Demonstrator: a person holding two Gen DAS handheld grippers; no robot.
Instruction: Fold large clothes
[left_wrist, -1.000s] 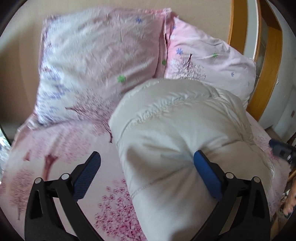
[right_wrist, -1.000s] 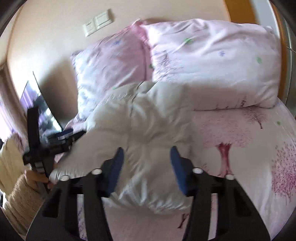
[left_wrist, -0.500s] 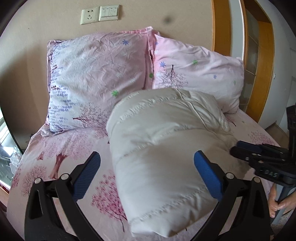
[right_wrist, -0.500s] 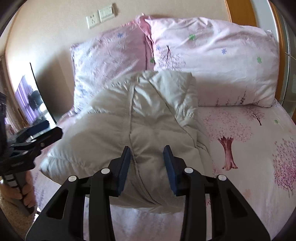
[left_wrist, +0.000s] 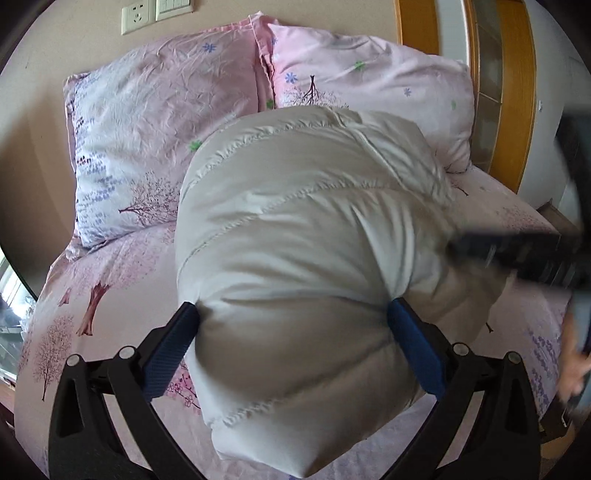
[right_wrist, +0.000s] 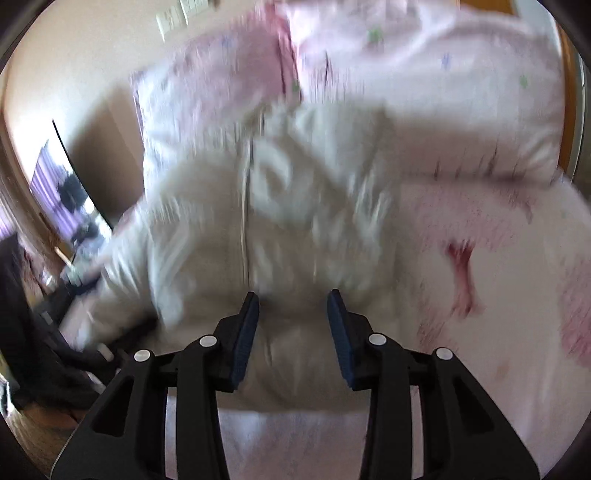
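A puffy white down jacket (left_wrist: 306, 236) lies folded in a thick roll on the pink bed (left_wrist: 110, 295). My left gripper (left_wrist: 295, 306) is open wide and straddles the jacket's near end, with both blue pads (left_wrist: 413, 347) touching its sides. In the blurred right wrist view the jacket (right_wrist: 295, 206) lies straight ahead, and my right gripper (right_wrist: 293, 299) is closed to a narrow gap on a fold at its near edge. At the right of the left wrist view the right gripper (left_wrist: 517, 254) shows as a dark blur beside the jacket.
Two pink flowered pillows (left_wrist: 155, 122) (left_wrist: 388, 81) lean on the wall behind the jacket. A wooden door frame (left_wrist: 517, 92) stands at the right. A dark screen (right_wrist: 70, 181) is left of the bed. Bare sheet lies left of the jacket.
My left gripper has moved forward and down until the jacket's end fills the gap between its pads. The right gripper's jaws narrowed onto the jacket's edge, and its view is now blurred.
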